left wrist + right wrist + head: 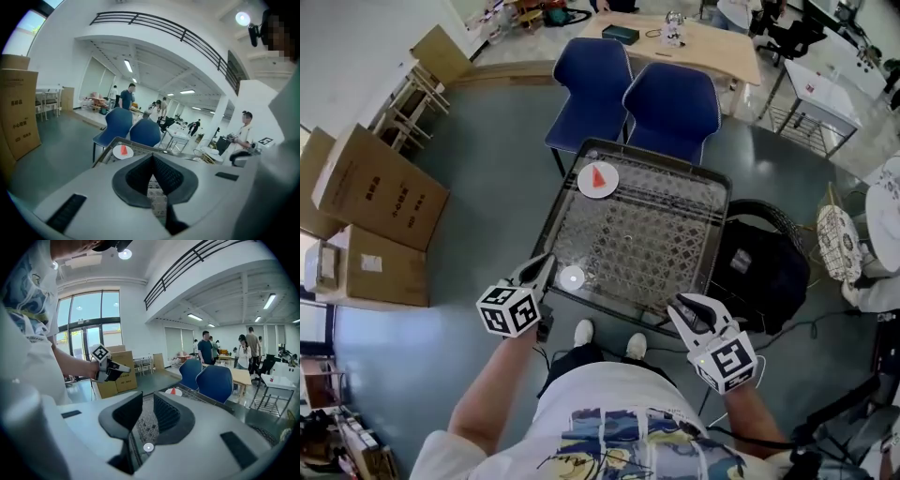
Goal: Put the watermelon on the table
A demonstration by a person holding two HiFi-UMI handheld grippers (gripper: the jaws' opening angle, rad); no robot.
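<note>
A red watermelon wedge (598, 175) lies on a small white plate (584, 187) at the far left corner of the patterned glass table (656, 234). The wedge (123, 149) also shows in the left gripper view, and in the right gripper view the same wedge (173, 391) sits far ahead. My left gripper (546, 265) hovers by the table's near left corner, jaws shut on nothing (152, 159). At the near right edge my right gripper (681, 306) has a narrow gap between its jaws, empty (147, 399). Both are far from the wedge.
A small white disc (572, 277) lies on the table near the left gripper. Two blue chairs (672, 108) stand behind the table. A black bag (759, 267) sits at its right, cardboard boxes (375, 187) at the left. People stand in the background.
</note>
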